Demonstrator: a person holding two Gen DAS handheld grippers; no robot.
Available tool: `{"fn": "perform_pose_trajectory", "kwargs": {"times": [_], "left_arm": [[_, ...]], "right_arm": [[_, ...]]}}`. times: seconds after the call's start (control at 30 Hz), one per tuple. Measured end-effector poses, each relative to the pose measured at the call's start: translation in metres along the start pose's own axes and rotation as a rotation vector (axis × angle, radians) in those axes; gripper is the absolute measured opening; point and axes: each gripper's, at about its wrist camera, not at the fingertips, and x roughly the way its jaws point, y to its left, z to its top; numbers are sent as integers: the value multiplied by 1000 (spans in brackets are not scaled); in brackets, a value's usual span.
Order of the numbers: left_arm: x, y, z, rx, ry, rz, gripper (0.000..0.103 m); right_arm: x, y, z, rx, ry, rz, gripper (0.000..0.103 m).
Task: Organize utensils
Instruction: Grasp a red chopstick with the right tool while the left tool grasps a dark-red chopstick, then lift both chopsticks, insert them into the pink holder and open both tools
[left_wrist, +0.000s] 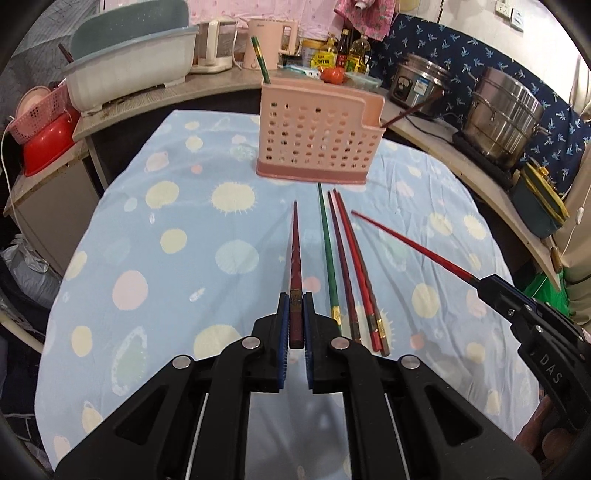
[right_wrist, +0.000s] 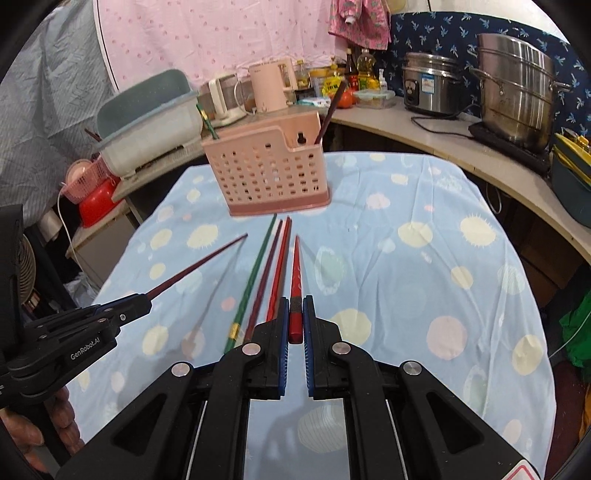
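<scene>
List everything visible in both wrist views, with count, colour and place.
utensil holder: one, pink, perforated, far end of table; one green and one dark chopstick inside.
loose chopsticks: four, one green, one dark red, two red, on the cloth.
held chopsticks: two, dark red and bright red.
tablecloth: one, pale blue, spotted.
dish rack: one, teal-white, counter.
kettle: one, pink, counter.
steel pots: two, right counter.
left gripper: black, shut on dark red chopstick.
right gripper: black, shut on bright red chopstick.

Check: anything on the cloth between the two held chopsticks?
Yes. Between the left gripper's dark red chopstick and the right gripper's bright red chopstick, loose chopsticks lie side by side on the tablecloth, green among them. Left wrist view shows it.
</scene>
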Motion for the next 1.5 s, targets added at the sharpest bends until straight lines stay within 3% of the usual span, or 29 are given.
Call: {"fn": "perform_pose_trajectory", "kwargs": {"times": [0.6, 1.13, 1.5], "left_arm": [[-50, -5, 66, 35, -159, -13, 7], [-51, -16, 109, 65, -204, -4, 7], [-61, -22, 184, 83, -288, 1, 7]], "right_arm": [[-42, 6, 69, -9, -157, 32, 7], [-42, 5, 114, -14, -216, 53, 7], [-40, 3, 183, -2, -288, 99, 7]]}}
